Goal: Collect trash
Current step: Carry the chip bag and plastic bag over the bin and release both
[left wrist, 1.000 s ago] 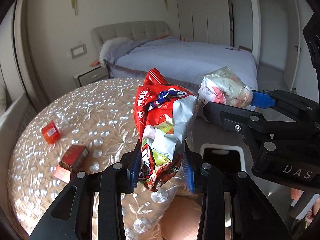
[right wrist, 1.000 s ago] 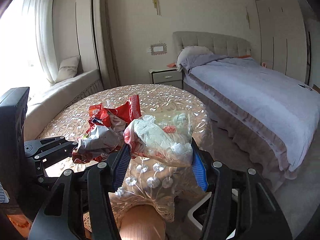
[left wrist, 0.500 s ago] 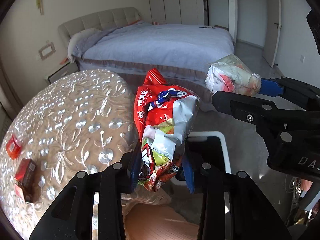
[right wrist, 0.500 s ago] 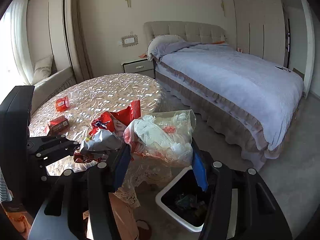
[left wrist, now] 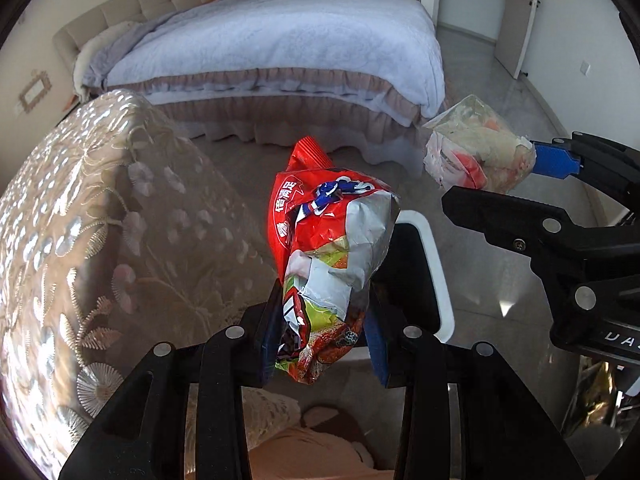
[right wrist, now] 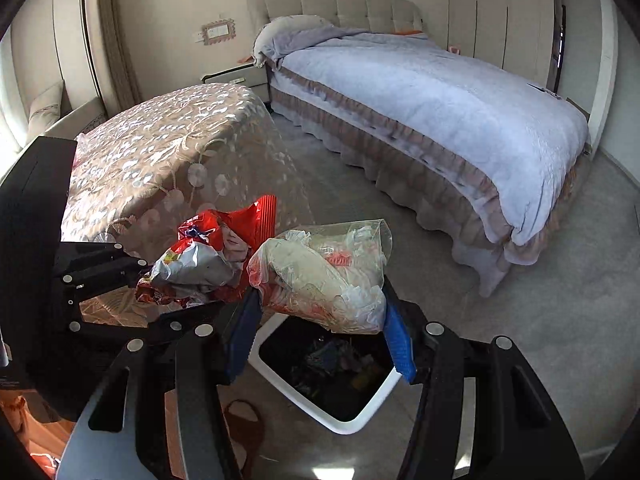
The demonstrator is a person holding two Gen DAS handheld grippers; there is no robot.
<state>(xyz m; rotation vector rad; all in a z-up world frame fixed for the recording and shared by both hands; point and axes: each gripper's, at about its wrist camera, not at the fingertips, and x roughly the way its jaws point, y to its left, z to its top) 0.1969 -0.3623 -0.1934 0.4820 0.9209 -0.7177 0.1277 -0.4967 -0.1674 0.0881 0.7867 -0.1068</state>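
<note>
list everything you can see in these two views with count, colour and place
snack bag: 1, red and silver, crumpled, pinched in left gripper
plastic bag: 1, clear with white and red scraps, held in right gripper
trash bin: 1, white rim, dark liner, on floor under both bags, already holds litter
table: 1, beige floral cloth, beside bin
bed: 1, pale blue cover, beige headboard
nightstand: 1, pale, by headboard
left gripper: black, blue fingers
right gripper: black, blue fingers

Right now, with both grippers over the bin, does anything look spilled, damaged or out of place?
Nothing stands out. The left gripper holds a crumpled red snack bag, the right gripper a clear bag of scraps, both above the open white bin. No litter shows on the floor around it.
</note>
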